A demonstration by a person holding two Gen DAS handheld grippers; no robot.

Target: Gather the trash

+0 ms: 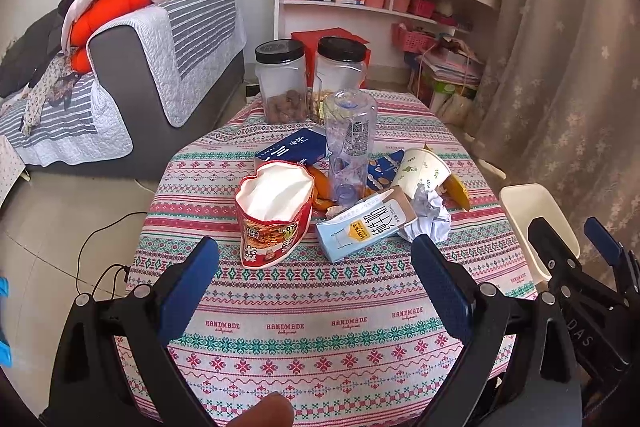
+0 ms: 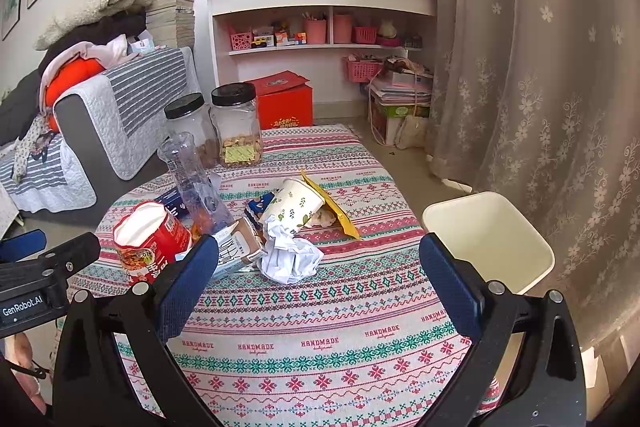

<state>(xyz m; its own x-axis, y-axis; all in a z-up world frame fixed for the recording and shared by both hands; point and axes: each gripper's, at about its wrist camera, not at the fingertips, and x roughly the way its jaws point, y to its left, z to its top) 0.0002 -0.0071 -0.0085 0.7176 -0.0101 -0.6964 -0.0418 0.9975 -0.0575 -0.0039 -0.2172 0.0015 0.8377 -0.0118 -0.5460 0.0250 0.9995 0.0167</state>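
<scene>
Nothing is picked up yet — both the left gripper (image 1: 316, 267) and right gripper (image 2: 318, 267) hover spread wide and empty over the table (image 2: 320, 347), the trash heaped mid-table around the crumpled paper (image 2: 290, 261), so the next move is probably closing on one piece and carrying it to the bin (image 2: 490, 235) just beside the table's right edge.

Soft daylight; sharp focus; strong fisheye bending, dark corners

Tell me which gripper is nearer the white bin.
Right. The right gripper is open over the table edge with the white bin just beside its right finger; the left gripper, also open, sits farther left, facing the trash pile.
</scene>
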